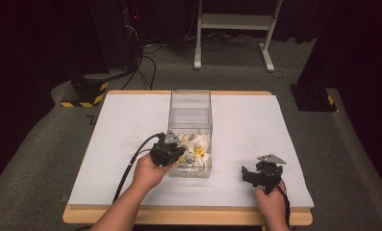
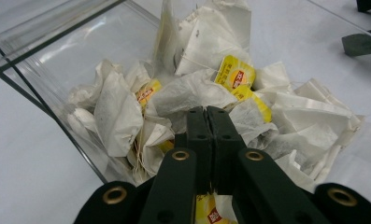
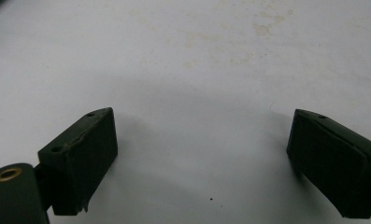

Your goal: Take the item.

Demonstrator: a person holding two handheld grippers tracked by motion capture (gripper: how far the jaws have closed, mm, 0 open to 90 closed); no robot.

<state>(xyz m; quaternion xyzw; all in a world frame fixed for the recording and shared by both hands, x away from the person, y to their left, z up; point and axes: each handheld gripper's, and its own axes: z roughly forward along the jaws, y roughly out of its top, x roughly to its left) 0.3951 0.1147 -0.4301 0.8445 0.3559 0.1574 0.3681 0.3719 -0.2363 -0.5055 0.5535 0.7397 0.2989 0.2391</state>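
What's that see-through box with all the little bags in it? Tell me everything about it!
The clear box looks like glass or plastic: a tall rectangular container with thin, straight walls and an open top. It stands upright near the middle of the white table. A pile of white tea bags with yellow tags fills its near end; the far end looks bare. The left gripper reaches in from above, its jaws shut among the bags.

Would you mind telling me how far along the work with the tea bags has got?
Done: the left gripper has reached into the clear box, its fingers shut among the tea bags. In hand: whether a bag is pinched is unclear. Left: lifting one out; the right gripper waits open over the bare table.
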